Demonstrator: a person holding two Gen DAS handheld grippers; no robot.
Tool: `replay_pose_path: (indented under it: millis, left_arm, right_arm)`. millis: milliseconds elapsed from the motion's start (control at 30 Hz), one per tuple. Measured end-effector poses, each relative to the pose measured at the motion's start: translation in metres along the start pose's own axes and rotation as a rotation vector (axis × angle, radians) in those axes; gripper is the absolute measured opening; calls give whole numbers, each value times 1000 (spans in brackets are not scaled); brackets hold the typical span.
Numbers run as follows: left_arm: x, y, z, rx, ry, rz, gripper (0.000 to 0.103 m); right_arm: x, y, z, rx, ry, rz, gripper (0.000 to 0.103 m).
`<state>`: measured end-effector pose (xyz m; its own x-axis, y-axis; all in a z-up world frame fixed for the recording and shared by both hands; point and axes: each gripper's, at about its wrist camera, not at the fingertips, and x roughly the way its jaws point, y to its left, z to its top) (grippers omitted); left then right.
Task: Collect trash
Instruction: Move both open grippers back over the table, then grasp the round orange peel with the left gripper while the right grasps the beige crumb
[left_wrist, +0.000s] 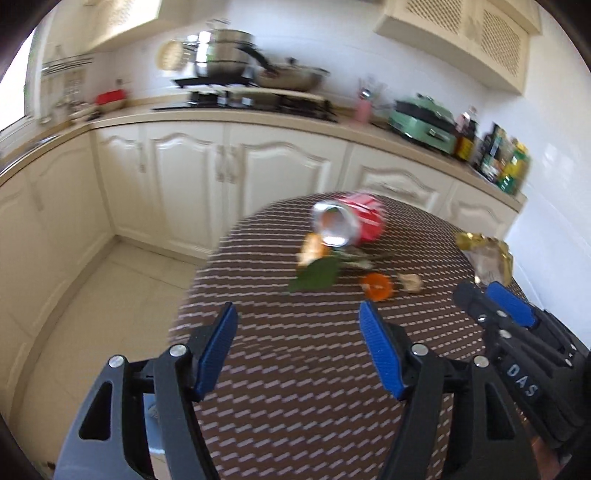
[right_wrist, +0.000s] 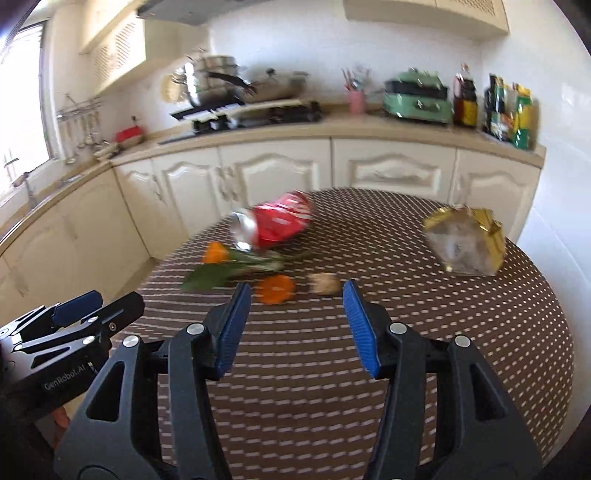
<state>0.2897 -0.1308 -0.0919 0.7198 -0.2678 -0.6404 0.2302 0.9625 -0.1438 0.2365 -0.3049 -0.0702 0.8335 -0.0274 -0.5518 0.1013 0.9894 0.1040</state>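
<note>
Round table (right_wrist: 480, 350) — brown woven cloth, cream kitchen cabinets (right_wrist: 280, 173) behind

Both wrist views look down, sharing the table (left_wrist: 332, 369).

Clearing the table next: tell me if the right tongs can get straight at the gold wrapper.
Probably yes. The right tongs are open and empty, and the gold wrapper lies ahead to their right on the table, with only bare cloth between.

Ahead of the right gripper (right_wrist: 297, 295), on the table (right_wrist: 480, 350): peel (right_wrist: 276, 289) and scrap (right_wrist: 325, 283) nearest, can (right_wrist: 275, 224) beyond-left, wrapper (right_wrist: 467, 240) far right.
</note>
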Motion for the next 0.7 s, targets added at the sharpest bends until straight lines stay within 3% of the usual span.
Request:
replay_pose_path:
  millis: [133, 367, 600, 633, 667, 700]
  left_arm:
    - [35, -30, 5, 58, 71, -44, 67]
    - [96, -60, 12, 111, 184, -53, 67]
    - [121, -69, 13, 153, 236, -36, 67]
    - [123, -71, 14, 169, 235, -20, 62]
    - [124, -74, 14, 188, 228, 4, 47]
    - [124, -76, 14, 202, 218, 21, 42]
  right_arm:
    - [28, -29, 4, 7, 79, -13, 52]
    - [53, -61, 0, 52, 130, -43, 52]
    - [67, -73, 5, 67, 151, -40, 53]
    - [69, -73, 5, 65, 156, -40, 54]
    - [70, -72, 5, 64, 161, -35, 54]
    - [72, -71, 5, 62, 168, -27, 54]
